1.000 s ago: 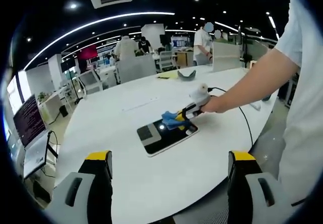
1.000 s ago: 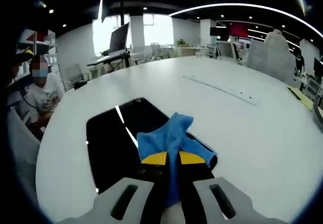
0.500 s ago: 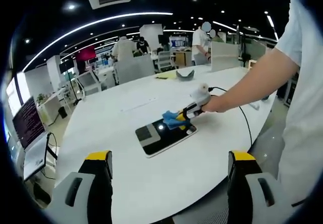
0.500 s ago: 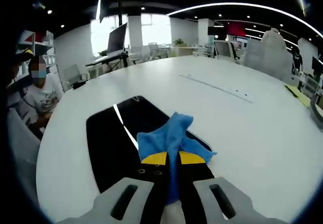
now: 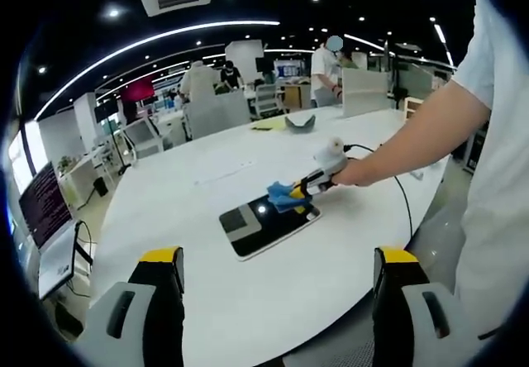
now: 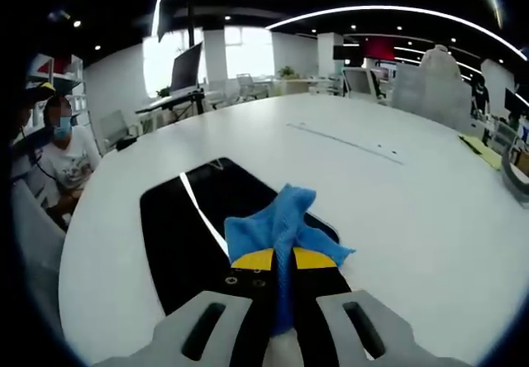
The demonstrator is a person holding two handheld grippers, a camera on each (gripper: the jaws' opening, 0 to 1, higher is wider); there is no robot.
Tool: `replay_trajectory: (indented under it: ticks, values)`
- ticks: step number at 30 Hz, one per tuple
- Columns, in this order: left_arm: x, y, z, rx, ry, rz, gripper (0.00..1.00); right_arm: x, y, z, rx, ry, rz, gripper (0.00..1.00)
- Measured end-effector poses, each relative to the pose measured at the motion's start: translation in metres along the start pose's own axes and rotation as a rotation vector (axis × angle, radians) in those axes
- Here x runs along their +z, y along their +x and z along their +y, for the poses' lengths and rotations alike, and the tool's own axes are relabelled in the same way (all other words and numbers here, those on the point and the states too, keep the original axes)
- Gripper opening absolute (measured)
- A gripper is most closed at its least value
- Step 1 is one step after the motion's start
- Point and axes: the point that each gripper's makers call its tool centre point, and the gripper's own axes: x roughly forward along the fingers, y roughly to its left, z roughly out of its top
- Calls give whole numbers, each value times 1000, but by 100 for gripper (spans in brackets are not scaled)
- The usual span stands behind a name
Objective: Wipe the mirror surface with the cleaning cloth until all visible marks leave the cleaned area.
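A dark rectangular mirror (image 5: 263, 224) (image 6: 198, 226) lies flat on the white table (image 5: 207, 193). My right gripper (image 6: 283, 259) (image 5: 299, 193) is shut on a blue cleaning cloth (image 6: 279, 226) (image 5: 283, 196), which rests on the mirror's near right part. In the left gripper view the right gripper comes in from the right, held by a person's arm (image 5: 413, 140). My left gripper (image 5: 281, 259) stands open well short of the table's near edge, with nothing between its yellow-tipped jaws.
A black cable (image 5: 401, 193) runs along the table toward the right gripper. A grey object (image 5: 299, 122) and a yellow sheet (image 5: 269, 125) lie at the table's far side. Several people, chairs and monitors stand around; a seated person (image 6: 62, 156) is at the left of the right gripper view.
The cloth has slid slightly across the mirror in the shut right gripper. The left gripper view shifted a little; its jaws stay open.
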Motion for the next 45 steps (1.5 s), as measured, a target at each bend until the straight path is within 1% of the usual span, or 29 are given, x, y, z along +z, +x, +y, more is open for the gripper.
replay_trajectory:
  ticks: [14, 18, 26, 32, 37, 41, 45]
  values:
    - [3, 2, 1, -13, 9, -4, 96, -3, -1, -4, -32, 33, -15, 2]
    - [1, 3, 2, -17, 13, 1, 96, -1, -3, -1, -44, 39, -19, 2]
    - [-1, 3, 3, -23, 15, 0, 96, -3, -3, -4, -73, 61, -37, 2]
    - [-3, 6, 3, -36, 21, 6, 96, -3, -5, -4, -119, 93, -41, 2]
    - [0, 8, 1, -54, 28, -1, 96, -5, -6, -6, -153, 132, -49, 2]
    - [1, 8, 2, -70, 30, -1, 96, -6, -8, -6, -185, 150, -40, 2]
    - [4, 8, 6, -85, 26, -11, 96, -8, -10, -6, -225, 214, -52, 2]
